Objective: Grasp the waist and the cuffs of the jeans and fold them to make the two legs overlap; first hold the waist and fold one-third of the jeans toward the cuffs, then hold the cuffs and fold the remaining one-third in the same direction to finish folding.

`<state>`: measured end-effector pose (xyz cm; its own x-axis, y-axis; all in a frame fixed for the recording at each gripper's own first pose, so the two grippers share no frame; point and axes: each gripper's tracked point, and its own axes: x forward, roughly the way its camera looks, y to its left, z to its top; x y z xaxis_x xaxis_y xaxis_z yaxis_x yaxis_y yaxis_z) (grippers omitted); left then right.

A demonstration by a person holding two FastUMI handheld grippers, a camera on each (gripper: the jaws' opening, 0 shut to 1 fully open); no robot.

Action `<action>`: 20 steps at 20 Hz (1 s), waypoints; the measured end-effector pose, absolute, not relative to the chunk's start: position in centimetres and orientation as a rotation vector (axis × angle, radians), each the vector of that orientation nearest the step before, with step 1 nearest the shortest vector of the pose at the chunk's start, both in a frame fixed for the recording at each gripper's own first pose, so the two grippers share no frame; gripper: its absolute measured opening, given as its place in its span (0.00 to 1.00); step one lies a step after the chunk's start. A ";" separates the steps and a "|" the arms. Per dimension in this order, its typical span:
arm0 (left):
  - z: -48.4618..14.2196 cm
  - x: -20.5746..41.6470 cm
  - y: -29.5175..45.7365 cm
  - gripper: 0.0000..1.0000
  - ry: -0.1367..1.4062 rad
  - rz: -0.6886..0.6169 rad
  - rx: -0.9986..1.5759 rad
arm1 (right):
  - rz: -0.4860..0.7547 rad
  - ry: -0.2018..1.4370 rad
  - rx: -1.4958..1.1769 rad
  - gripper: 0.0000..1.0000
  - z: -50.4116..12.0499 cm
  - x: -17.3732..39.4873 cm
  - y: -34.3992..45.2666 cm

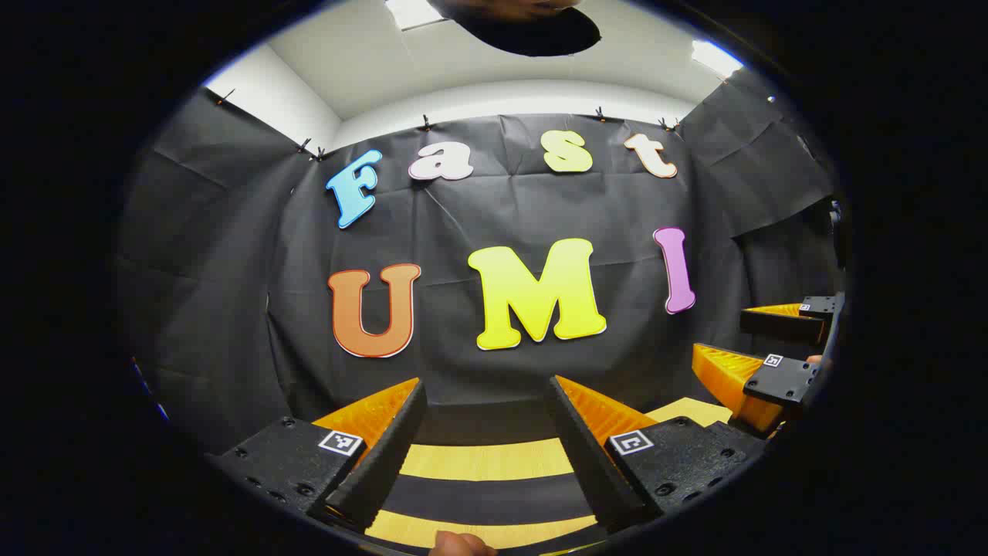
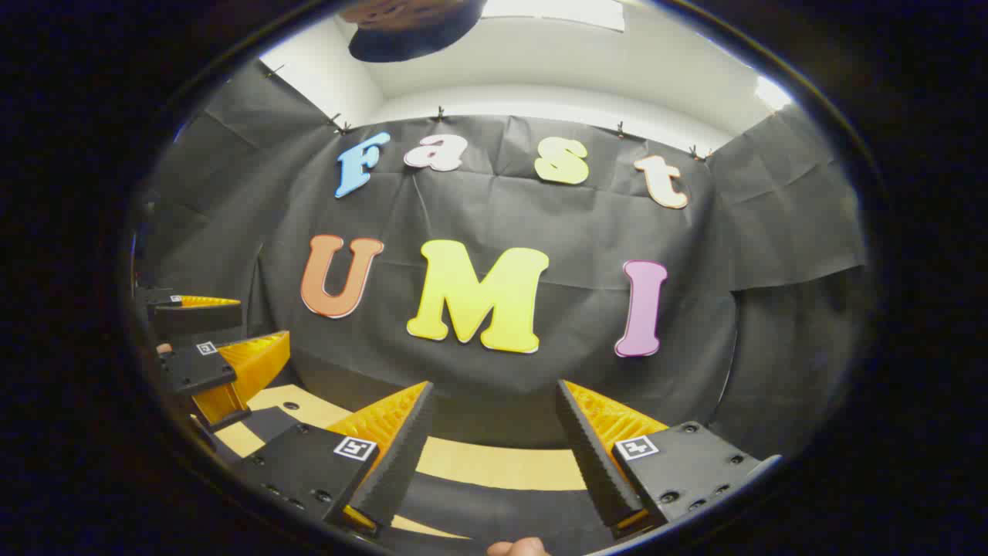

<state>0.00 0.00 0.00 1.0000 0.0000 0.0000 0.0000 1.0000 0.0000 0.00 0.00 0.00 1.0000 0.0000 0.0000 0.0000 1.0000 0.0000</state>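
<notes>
Left hand-held gripper (image 1: 486, 448) wide open, empty

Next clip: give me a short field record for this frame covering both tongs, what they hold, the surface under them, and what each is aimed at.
left tongs: open, nothing between the fingers
right tongs: open, nothing between the fingers
other tongs seen: right tongs at the right edge of the left gripper view, left tongs at the left edge of the right gripper view
surface: striped tabletop, light and dark bands
aim: both face the booth wall
jeans: no contact visible
</notes>
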 end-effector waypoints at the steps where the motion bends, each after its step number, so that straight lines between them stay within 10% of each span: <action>1: -0.2 0.0 0.2 1.00 -0.002 -0.001 -0.004 | 0.002 -0.005 -0.001 0.94 0.2 0.0 0.4; 20: 0.1 -0.6 0.2 0.99 -0.002 -0.017 -0.044 | -0.038 -0.005 0.028 0.94 0.9 -0.3 -0.7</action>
